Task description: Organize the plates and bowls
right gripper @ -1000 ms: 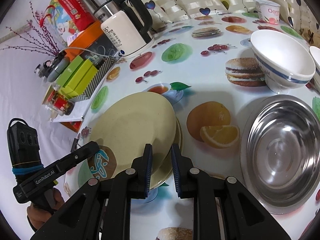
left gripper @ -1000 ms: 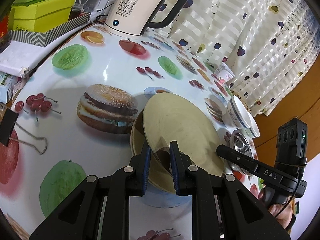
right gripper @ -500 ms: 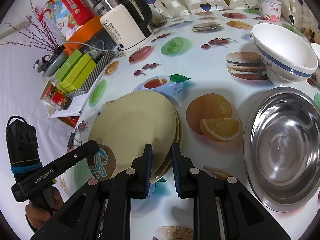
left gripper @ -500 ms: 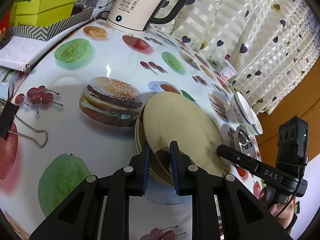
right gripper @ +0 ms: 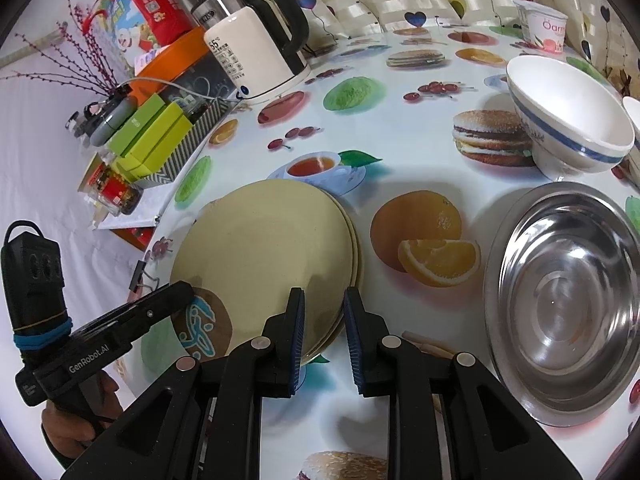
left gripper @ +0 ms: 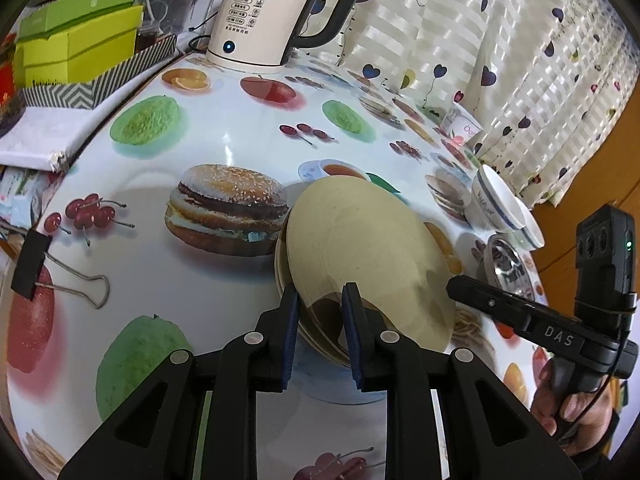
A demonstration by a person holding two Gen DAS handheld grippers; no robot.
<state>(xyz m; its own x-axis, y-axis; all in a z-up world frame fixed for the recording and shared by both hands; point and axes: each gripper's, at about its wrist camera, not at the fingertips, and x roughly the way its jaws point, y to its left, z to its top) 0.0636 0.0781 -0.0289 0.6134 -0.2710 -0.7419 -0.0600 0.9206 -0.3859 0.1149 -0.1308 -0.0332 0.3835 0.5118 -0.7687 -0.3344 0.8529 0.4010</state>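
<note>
A stack of cream plates [left gripper: 360, 248] lies in the middle of the printed tablecloth; it also shows in the right wrist view [right gripper: 264, 256]. My left gripper [left gripper: 319, 304] has its narrow jaws around the near rim of the stack. My right gripper [right gripper: 323, 304] has its jaws around the opposite rim. I cannot tell whether either one pinches a plate. A steel bowl [right gripper: 564, 292] and a white bowl with a blue band [right gripper: 568, 120] stand right of the plates.
A white electric kettle [left gripper: 260, 12] stands at the back. Green boxes [left gripper: 76, 48] and a striped box sit at the left edge. A binder clip [left gripper: 40, 268] lies at the left. A yoghurt cup [right gripper: 544, 26] stands far right by the curtain.
The top plate has sunk flatter onto the stack. Both grippers have drawn back and lifted a little, with their jaws still at the rims.
</note>
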